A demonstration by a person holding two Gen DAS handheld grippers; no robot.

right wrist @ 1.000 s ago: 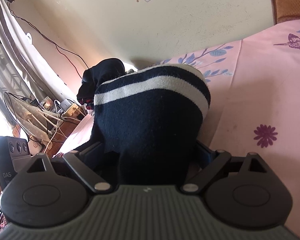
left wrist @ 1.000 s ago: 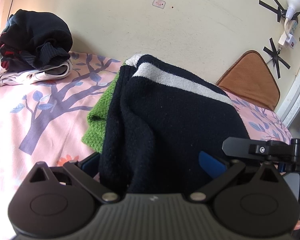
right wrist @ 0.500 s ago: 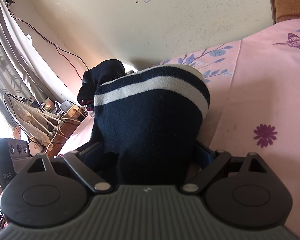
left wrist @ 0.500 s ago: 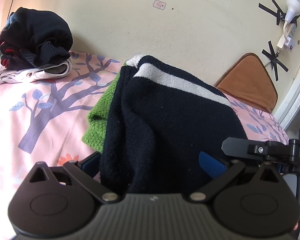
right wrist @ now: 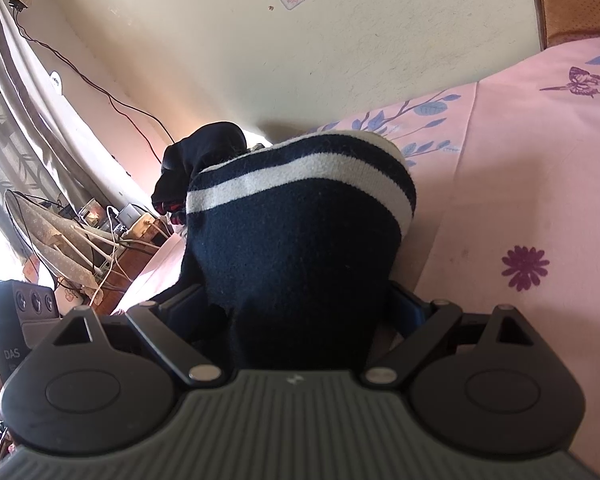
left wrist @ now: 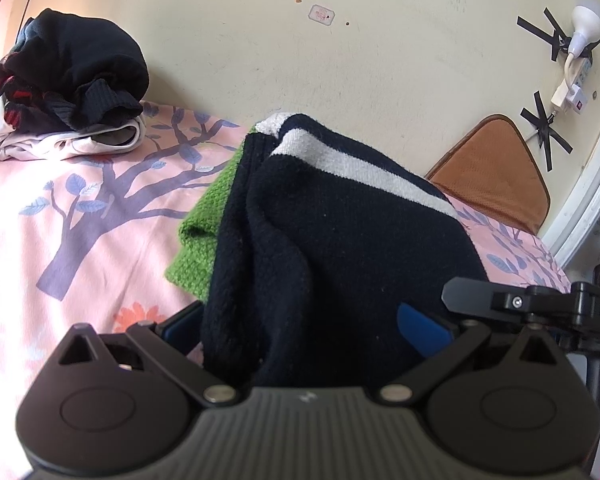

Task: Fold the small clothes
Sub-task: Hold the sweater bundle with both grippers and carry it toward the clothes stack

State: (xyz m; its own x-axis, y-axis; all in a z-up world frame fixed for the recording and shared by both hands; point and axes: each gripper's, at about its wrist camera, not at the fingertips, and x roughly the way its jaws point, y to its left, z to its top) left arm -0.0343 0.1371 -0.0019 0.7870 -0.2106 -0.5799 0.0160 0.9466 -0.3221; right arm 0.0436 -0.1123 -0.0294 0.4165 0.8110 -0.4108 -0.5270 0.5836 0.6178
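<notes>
A dark navy knit garment with a white stripe [left wrist: 340, 248] fills the middle of the left wrist view, and my left gripper [left wrist: 304, 332] is shut on its near edge. The same garment [right wrist: 300, 248] fills the right wrist view, where my right gripper [right wrist: 300, 312] is shut on another part of its edge. The cloth bulges up between the two grippers above the pink bed sheet [left wrist: 60, 208]. A green knit piece [left wrist: 204, 232] shows from under its left side. The fingertips are hidden by the cloth.
A pile of dark and white clothes [left wrist: 68, 92] lies at the bed's far left by the wall. A brown cushion [left wrist: 492, 172] leans at the far right. The other gripper's body [left wrist: 540, 304] shows at the right. A fan and cables [right wrist: 60, 232] stand beside the bed.
Almost nothing has changed. Both grippers hold the same grip on the garment, with only a slight drift of the views.
</notes>
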